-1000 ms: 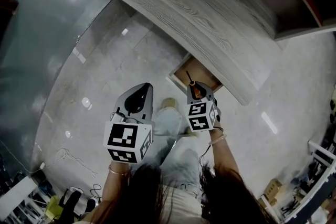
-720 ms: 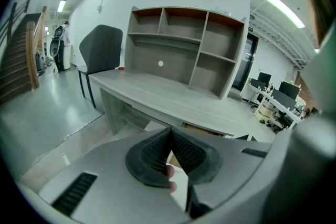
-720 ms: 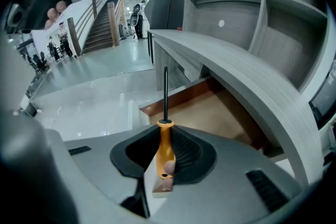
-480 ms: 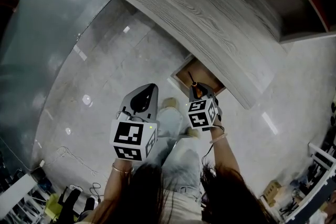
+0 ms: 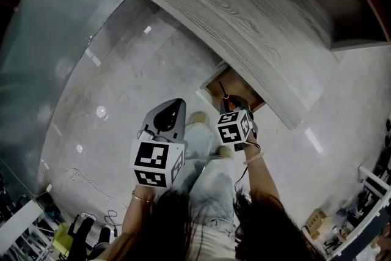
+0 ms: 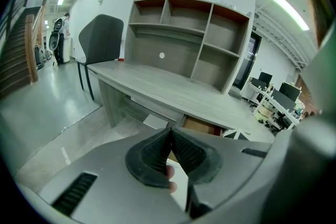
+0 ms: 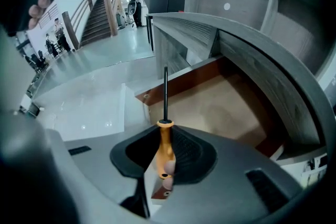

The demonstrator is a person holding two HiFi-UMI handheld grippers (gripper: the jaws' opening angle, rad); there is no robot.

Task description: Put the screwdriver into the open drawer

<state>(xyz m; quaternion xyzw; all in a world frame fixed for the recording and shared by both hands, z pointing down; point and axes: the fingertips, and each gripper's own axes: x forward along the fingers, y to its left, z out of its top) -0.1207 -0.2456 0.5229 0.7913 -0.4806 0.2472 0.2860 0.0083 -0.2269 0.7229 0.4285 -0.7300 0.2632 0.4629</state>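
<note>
The right gripper (image 5: 230, 106) is clamped on the orange handle of a screwdriver (image 7: 165, 136). The dark shaft sticks straight out ahead of the jaws, towards the open drawer (image 7: 220, 107). In the head view the screwdriver (image 5: 223, 96) has its tip just over the drawer's (image 5: 237, 86) near edge. It is held in the air and not lying inside.

The drawer is pulled out from under a grey wood-grain desk (image 5: 244, 15). It has a pale wooden bottom and reddish-brown walls, and I see nothing in the part that shows. The desktop (image 7: 252, 55) overhangs the back of it, so only the front half is open from above. The front wall sits between the gripper and the inside.

The left gripper (image 6: 170, 136) hangs beside the right one, over the polished floor (image 5: 122, 82) and well clear of the desk. Its ribbed pads are pressed together with nothing between them.

A shelf unit (image 6: 194, 34) stands on the desk, and a dark chair (image 6: 102, 39) is at the far end. A staircase (image 7: 100, 16) rises across the room. The person's legs (image 5: 208, 180) show below the grippers, and loose cables (image 5: 85, 183) lie on the floor to the left.
</note>
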